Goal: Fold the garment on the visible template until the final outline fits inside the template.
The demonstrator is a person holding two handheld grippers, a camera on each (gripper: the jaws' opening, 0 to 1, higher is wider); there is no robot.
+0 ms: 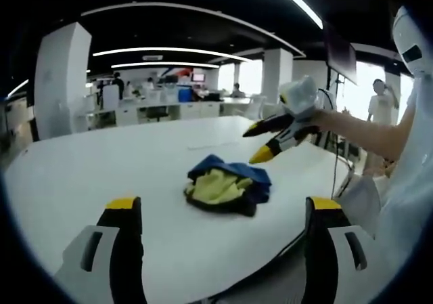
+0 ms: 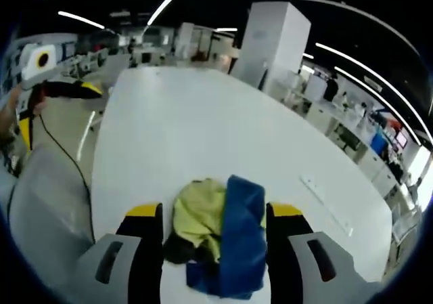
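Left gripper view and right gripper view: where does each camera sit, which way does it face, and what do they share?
Left gripper view: rides on the left gripper, looking across the white table at the crumpled garment; the right gripper and the person's arm enter from the right.
Right gripper view: rides on the right gripper, low over the garment, looking along the table; the left gripper shows far left.
Shared: garment, table, each other's gripper.
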